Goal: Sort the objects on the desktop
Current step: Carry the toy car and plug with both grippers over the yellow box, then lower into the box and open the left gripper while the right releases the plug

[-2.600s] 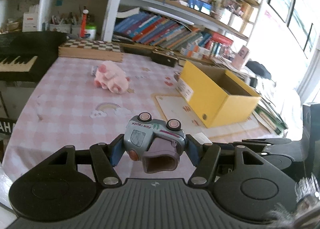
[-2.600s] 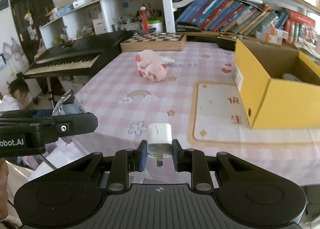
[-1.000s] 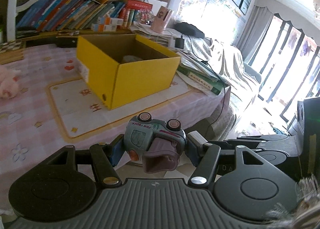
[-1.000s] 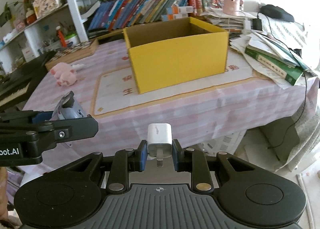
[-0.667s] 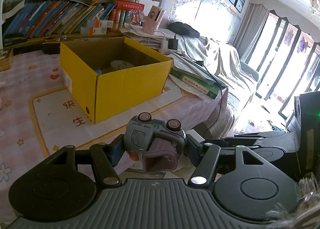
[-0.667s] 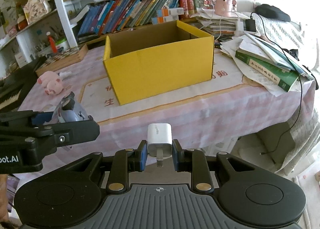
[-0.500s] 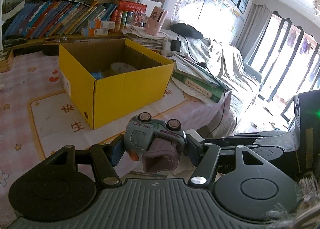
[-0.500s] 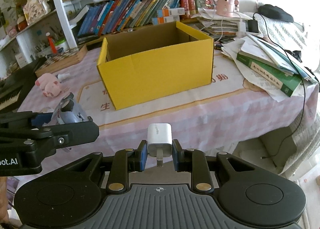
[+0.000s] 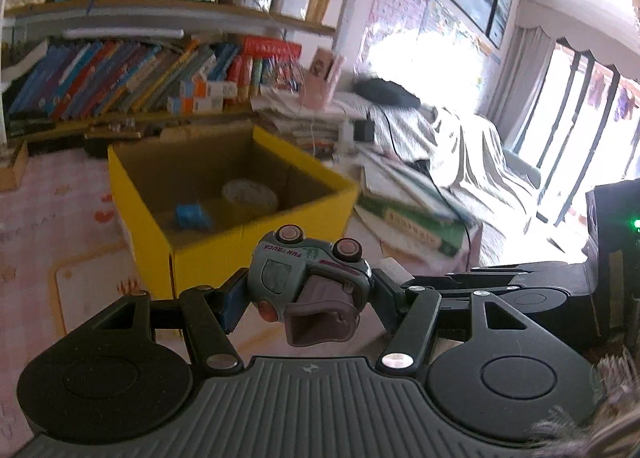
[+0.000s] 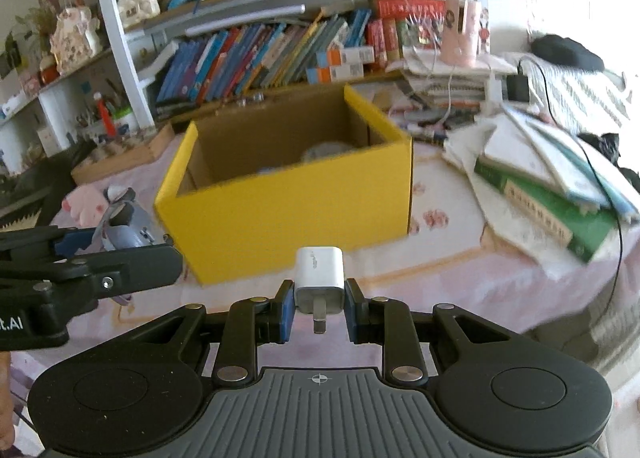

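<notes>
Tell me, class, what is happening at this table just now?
A person is sorting desk items with two handheld grippers. The left gripper is shut on a grey toy truck, and the right gripper is shut on a white charger plug. Both are short of the open yellow box, which already holds a blue item and a pale round one.

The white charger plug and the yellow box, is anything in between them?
In the right wrist view, nothing stands between the white square charger plug and the yellow cardboard box; only pink checked tablecloth shows in that stretch.
</notes>
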`<state>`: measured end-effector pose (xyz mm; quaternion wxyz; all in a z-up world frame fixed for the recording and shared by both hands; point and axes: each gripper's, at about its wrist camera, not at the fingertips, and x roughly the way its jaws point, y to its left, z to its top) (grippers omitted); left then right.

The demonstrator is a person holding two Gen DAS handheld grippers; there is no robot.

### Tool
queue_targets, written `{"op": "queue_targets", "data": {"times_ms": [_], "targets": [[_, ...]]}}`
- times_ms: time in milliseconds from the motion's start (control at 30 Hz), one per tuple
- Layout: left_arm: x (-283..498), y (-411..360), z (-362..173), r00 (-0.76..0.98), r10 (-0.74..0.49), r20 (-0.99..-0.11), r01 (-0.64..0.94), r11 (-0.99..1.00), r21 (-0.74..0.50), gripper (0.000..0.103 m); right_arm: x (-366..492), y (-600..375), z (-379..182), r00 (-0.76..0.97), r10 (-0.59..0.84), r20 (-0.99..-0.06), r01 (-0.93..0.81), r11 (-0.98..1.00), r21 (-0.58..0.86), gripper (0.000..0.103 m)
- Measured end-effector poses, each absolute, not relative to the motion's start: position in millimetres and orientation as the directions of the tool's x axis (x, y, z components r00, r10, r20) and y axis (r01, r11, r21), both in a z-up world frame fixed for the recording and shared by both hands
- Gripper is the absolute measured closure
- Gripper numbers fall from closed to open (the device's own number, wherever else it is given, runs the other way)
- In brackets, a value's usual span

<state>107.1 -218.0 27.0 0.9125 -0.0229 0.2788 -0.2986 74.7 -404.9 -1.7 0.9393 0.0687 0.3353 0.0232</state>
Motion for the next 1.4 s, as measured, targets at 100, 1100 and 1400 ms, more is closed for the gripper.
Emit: {"op": "queue_targets", "data": {"times_ms": [100,1100,1400], "targets": [[117.4,-224.3,38.7,0.699,-0.545,-0.464,0.521,0.832,-0.192,0.043,89.6,-414.5,13.3,0.804,0.108,-0.585,-0.033,0.990,0.137,0.078],[270.7,-263.7,9.0,0.768,-0.274,-0.578,0.395,0.914,0.091,0.043,269.0,-384.3,-24.2,0.631,0.237,-0.738,-0.505,0.848,-0.160,0.078],[291.1,-259.3,-13.6,0.718,-0.232,-0.656,0.416,0.899,0.138,0.043,293.0,-370.5,-43.7,0.532,0.246,-0.810,-0.574,0.808,-0.132,0.078]]}}
